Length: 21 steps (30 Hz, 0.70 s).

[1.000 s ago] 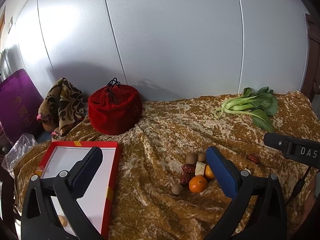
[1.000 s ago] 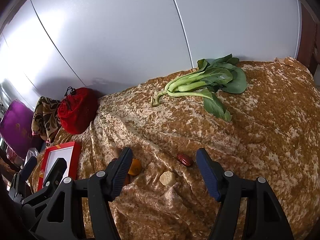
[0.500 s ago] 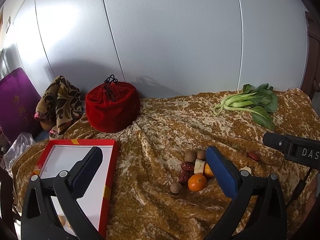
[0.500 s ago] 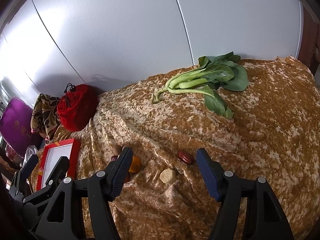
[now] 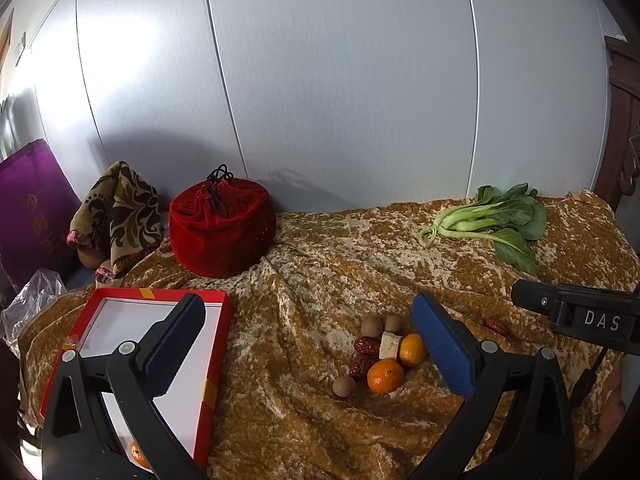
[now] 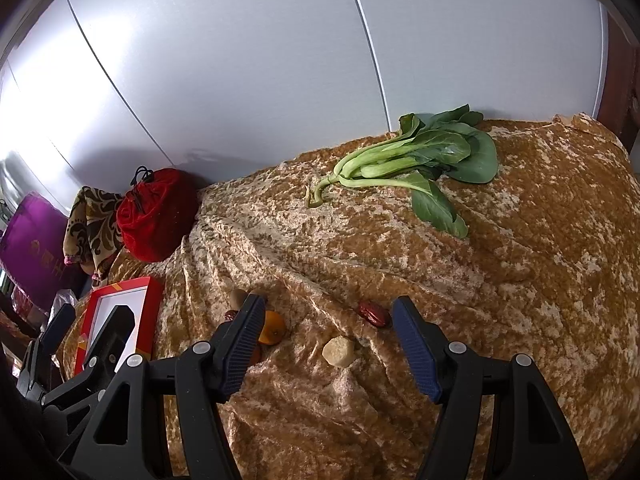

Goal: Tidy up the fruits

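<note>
The left tongs (image 5: 308, 344) are wide and hold nothing; low in the frame between them lie oranges (image 5: 385, 376), dates (image 5: 366, 346) and brown nuts (image 5: 371, 326) in one heap on the gold cloth (image 5: 320, 280). The right tongs (image 6: 332, 340) are wide too, above a pale lump (image 6: 338, 352) and one date (image 6: 374, 314). The red box (image 5: 216, 360) is at lower left, greens (image 5: 492, 220) at upper right.

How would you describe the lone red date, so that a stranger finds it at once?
Start from the leafy green bok choy on the golden velvet cloth. Come toward the camera to the wrinkled dark red date, beside the pale beige lump. It lies apart from the fruit pile.
</note>
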Each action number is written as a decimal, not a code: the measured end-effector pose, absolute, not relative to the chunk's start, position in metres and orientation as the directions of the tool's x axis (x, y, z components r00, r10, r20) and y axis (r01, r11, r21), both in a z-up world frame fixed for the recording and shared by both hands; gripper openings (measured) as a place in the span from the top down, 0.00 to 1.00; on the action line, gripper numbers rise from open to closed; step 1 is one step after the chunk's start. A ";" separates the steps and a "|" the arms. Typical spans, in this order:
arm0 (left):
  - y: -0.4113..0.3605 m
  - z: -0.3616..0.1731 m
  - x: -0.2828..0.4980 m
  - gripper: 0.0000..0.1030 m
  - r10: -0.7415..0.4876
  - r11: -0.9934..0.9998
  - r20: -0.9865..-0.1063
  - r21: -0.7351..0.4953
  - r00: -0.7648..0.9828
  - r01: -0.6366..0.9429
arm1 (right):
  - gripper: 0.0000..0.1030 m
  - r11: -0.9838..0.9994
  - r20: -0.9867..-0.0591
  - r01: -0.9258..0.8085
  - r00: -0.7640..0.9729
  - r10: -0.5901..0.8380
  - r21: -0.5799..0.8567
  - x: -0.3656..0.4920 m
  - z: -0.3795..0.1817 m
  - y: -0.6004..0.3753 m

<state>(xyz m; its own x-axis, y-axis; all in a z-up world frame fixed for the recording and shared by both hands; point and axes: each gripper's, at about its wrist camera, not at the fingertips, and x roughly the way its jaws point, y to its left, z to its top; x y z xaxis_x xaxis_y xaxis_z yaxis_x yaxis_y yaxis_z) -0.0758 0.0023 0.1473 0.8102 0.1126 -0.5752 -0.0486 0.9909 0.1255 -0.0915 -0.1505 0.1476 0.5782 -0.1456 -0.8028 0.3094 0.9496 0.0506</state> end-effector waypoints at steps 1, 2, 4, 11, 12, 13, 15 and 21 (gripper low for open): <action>0.002 0.147 -0.075 0.00 0.114 0.991 -0.578 0.129 0.808 -0.047 | 0.33 0.950 -0.803 0.308 0.577 -0.145 0.050 -0.091 0.147 -0.151; 0.002 0.145 -0.074 0.00 0.113 0.990 -0.586 0.130 0.803 -0.045 | 0.33 0.950 -0.804 0.309 0.576 -0.145 0.051 -0.091 0.147 -0.151; 0.002 0.138 -0.070 0.00 0.113 0.990 -0.614 0.132 0.781 -0.039 | 0.33 0.948 -0.809 0.313 0.570 -0.147 0.048 -0.091 0.146 -0.151; 0.007 0.098 -0.050 0.00 0.184 0.978 -0.752 0.204 0.633 -0.041 | 0.34 0.939 -0.872 0.338 0.478 -0.106 0.071 -0.085 0.124 -0.165; 0.008 0.091 -0.047 0.00 0.194 0.975 -0.773 0.220 0.604 -0.032 | 0.34 0.935 -0.881 0.344 0.464 -0.092 0.083 -0.084 0.120 -0.168; 0.010 0.084 -0.045 0.00 0.193 0.974 -0.795 0.224 0.575 -0.018 | 0.34 0.930 -0.893 0.354 0.444 -0.072 0.101 -0.083 0.115 -0.172; 0.014 0.075 -0.042 0.00 0.192 0.974 -0.824 0.225 0.533 -0.003 | 0.35 0.920 -0.909 0.372 0.415 -0.044 0.125 -0.081 0.108 -0.179; 0.021 0.066 -0.039 0.00 0.159 0.973 -0.850 0.221 0.502 0.068 | 0.41 0.909 -0.933 0.382 0.359 0.018 0.164 -0.073 0.091 -0.183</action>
